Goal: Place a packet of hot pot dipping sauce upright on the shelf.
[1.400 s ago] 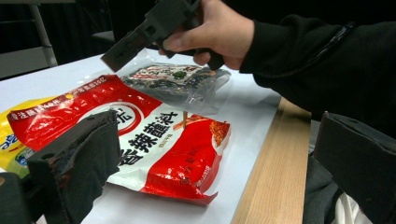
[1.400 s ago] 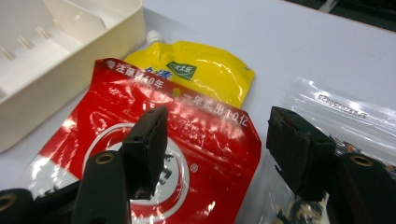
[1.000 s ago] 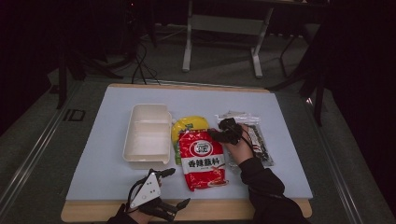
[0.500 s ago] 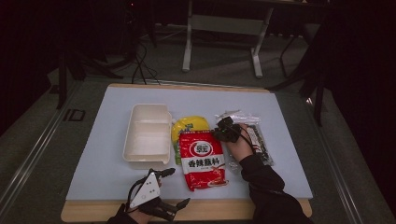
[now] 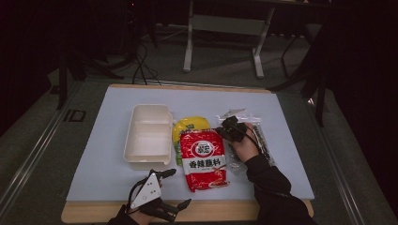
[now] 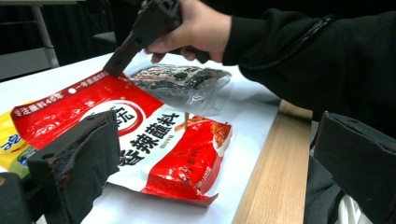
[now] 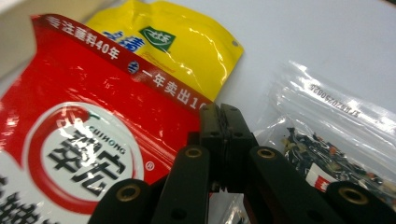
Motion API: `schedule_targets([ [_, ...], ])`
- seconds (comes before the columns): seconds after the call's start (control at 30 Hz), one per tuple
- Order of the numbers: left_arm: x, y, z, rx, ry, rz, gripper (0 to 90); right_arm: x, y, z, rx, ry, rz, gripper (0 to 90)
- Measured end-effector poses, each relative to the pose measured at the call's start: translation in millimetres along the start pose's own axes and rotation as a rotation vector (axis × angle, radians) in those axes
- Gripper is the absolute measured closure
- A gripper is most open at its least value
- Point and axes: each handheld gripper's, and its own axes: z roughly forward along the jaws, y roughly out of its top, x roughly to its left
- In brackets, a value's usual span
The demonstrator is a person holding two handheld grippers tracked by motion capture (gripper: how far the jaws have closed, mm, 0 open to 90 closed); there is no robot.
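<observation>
Packets all on bench [image 5: 281, 178], container [image 5: 148, 136] empty, so I judge nothing packed. My right gripper [image 7: 220, 122] pressed together over red sauce packet [image 5: 203, 159]; left gripper [image 5: 174, 187] spread, idle.

Your right gripper [image 7: 220, 135] is black, with flat linkage arms pinned by brass-coloured rivets, and a black cable runs from it along your black sleeve [image 5: 274, 187]. Your left gripper [image 5: 173, 187] has black jaws with worn, matte faces. It carries a grey three-cornered plate [image 5: 146, 190] dotted with small dark marks.
</observation>
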Motion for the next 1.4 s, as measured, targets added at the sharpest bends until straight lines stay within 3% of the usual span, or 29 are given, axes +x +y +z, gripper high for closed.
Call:
schedule_targets([
  [0.2,3.3,2.9,-2.3,-0.006,0.048,-0.017,1.8,2.9,2.6,-18.9,-0.036,0.015,-0.023,89.5],
  [0.33,5.4,8.9,-3.7,0.030,0.080,-0.037,3.4,6.5,3.1,-30.9,-0.061,0.027,-0.040,89.6],
  [0.5,11.8,20.5,-5.9,0.054,0.090,-0.065,3.4,12.7,4.1,-47.5,-0.092,0.040,-0.070,89.7],
  [0.57,14.8,26.2,-5.6,0.083,0.068,-0.069,3.4,16.6,4.7,-55.5,-0.109,0.040,-0.091,89.7],
  [0.73,19.8,37.8,-4.8,0.133,0.054,-0.029,3.5,29.3,5.2,-79.9,-0.159,0.039,-0.138,89.7],
  [0.83,25.4,43.7,-3.9,0.138,0.055,-0.030,3.5,37.5,5.0,-96.3,-0.191,0.055,-0.165,89.7],
  [1.07,42.9,57.9,-0.5,0.157,0.110,0.002,6.8,52.0,-0.6,-132.6,-0.257,0.088,-0.212,89.9],
  [1.17,53.1,62.2,2.3,0.160,0.128,-0.003,15.2,57.2,-5.3,-145.1,-0.274,0.096,-0.234,89.8],
  [1.27,59.9,67.4,7.8,0.179,0.100,0.021,19.7,60.8,-9.2,-156.0,-0.291,0.106,-0.249,89.8],
  [1.4,68.5,71.9,18.6,0.178,0.000,0.013,34.5,62.8,-13.2,-165.6,-0.305,0.113,-0.256,89.8],
])
